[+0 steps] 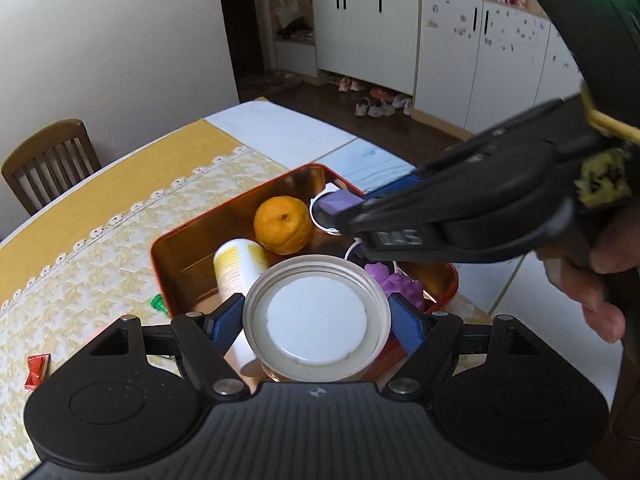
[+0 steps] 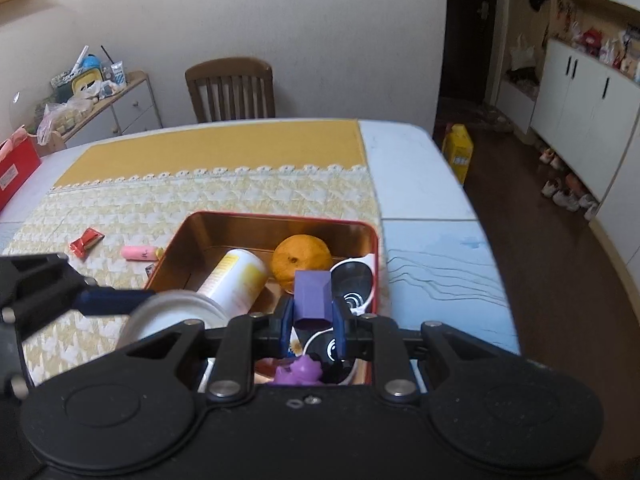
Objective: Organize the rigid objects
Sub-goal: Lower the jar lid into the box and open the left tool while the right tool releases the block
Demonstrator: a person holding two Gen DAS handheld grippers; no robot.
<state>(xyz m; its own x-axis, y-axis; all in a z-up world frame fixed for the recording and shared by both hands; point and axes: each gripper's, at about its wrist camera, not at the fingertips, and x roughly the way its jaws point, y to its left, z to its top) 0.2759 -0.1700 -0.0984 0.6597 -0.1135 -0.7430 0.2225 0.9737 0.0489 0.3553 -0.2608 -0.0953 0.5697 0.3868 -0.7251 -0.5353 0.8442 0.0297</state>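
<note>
Purple, hard-edged and small: a block (image 2: 313, 294) sat pinched between the blue pads of the right gripper (image 2: 313, 326), jaws drawn in narrow on its two flat sides. It looked rigid and light; flat faces give a sure hold, and the grip was low on the block, the upper part standing clear.

Left gripper (image 1: 316, 322) had its jaws spread wide, closed against the rim of a round lid (image 1: 316, 312) with a pale disc inside. Probably stiff and light; the curved rim offers little purchase, so it may slip or pivot if knocked. Best held across its full width, as here.

Both loads hung over the near end of the red tin (image 2: 372, 240), which stood on the yellow patterned cloth (image 2: 240, 192). Inside: an orange (image 2: 302, 262), a cream bottle (image 2: 236, 280) lying down, a purple toy (image 2: 300, 370), something black-and-white I couldn't identify.

Both grippers pitched steeply downward toward the tin. In the left view the right gripper crossed in from the right, the person's hand (image 1: 596, 280) on its handle.

Red wrapper (image 2: 86, 242) and pink tube (image 2: 140, 253) lay loose on the cloth, left of the tin.
</note>
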